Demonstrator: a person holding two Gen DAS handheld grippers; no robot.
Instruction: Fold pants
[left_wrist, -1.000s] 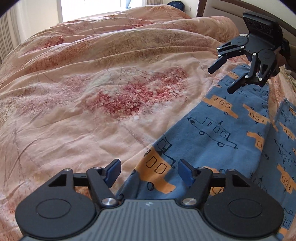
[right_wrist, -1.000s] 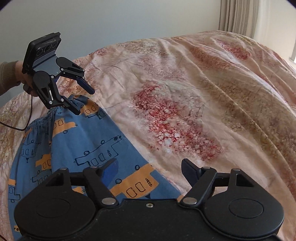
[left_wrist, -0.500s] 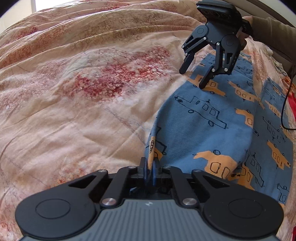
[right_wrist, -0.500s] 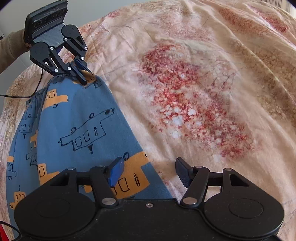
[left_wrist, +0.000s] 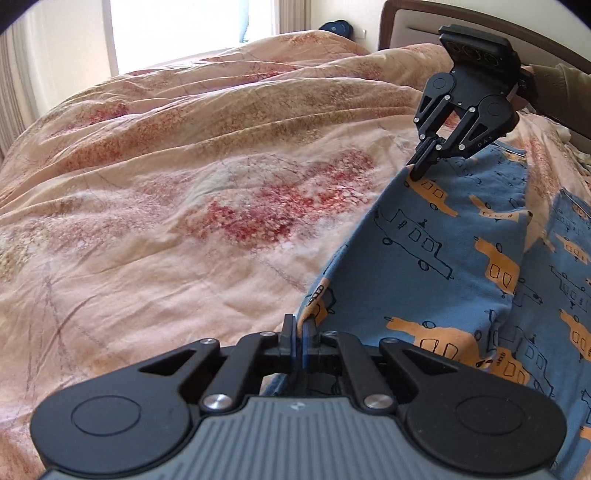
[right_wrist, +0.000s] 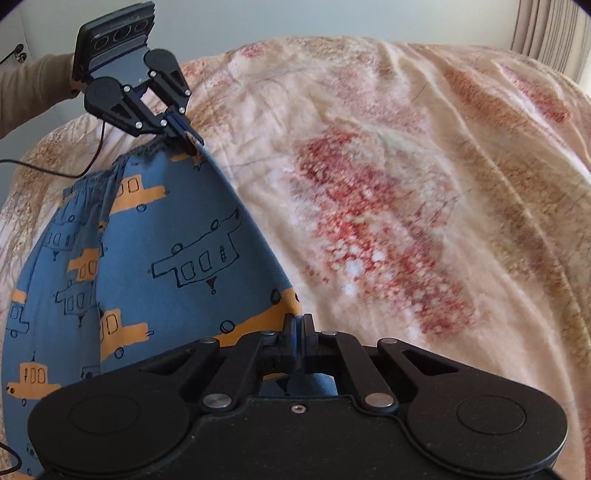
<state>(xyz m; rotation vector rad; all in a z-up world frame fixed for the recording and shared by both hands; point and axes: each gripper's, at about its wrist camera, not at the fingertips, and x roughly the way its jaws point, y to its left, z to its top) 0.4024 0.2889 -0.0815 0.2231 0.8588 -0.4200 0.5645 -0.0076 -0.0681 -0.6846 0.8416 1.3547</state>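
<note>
Along the pants' (left_wrist: 436, 258) outer edge on the bed (left_wrist: 184, 184), my right claw (right_wrist: 297, 332) has just pinched the hem. My left claw (left_wrist: 298, 334) already pinches the waistband, so lifting can begin.

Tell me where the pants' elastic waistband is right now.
In the right wrist view the waistband sits upper left on the bedspread, its corner pinched by the left gripper.

The pants (left_wrist: 443, 258) are soft matt cloth, blue with printed orange shapes. The bedcover (left_wrist: 184, 184) is wrinkled matt cloth. The left gripper (left_wrist: 298, 341) is matt black plastic with shiny metal screws.
</note>
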